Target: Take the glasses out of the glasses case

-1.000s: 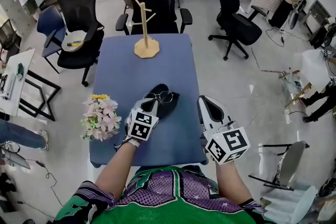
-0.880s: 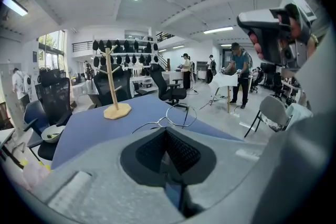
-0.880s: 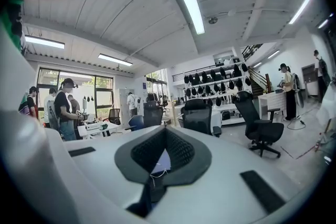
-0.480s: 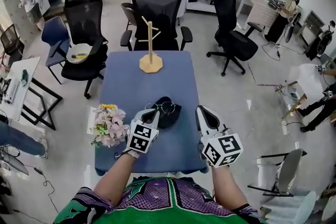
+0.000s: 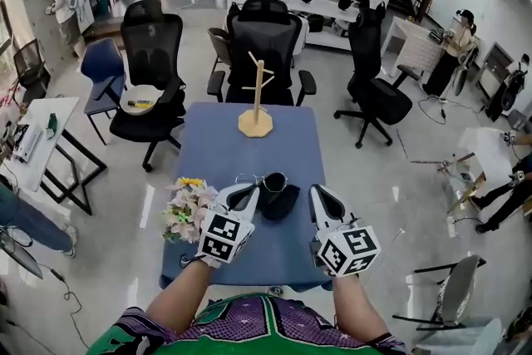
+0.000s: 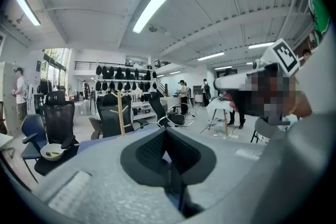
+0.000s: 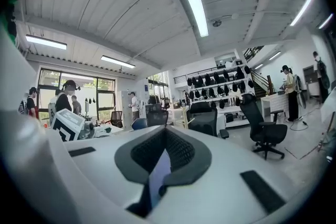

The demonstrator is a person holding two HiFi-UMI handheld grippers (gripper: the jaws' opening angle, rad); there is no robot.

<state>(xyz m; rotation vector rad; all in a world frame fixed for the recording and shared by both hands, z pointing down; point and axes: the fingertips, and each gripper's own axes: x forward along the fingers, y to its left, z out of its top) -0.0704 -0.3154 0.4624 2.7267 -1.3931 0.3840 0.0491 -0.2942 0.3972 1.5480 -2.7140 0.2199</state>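
The black glasses case (image 5: 281,201) lies open on the blue table (image 5: 249,147), with the thin wire glasses (image 5: 268,179) resting on its far left edge. My left gripper (image 5: 248,196) sits at the case's left side, jaws shut. In the left gripper view the glasses (image 6: 174,119) show just past the tips, and I see nothing clamped between the pads. My right gripper (image 5: 318,195) hovers just right of the case, shut, with only a slit of table showing between its pads. The case is hidden in both gripper views.
A wooden peg stand (image 5: 255,120) stands at the table's far end. A bunch of flowers (image 5: 188,206) lies at the left edge beside my left gripper. Office chairs (image 5: 263,46) ring the table's far side, and people stand at the room's edges.
The head view has lifted, so more of the room shows. Both grippers stay beside the case, and the right one has drawn slightly closer to it. The glasses still rest on the case.
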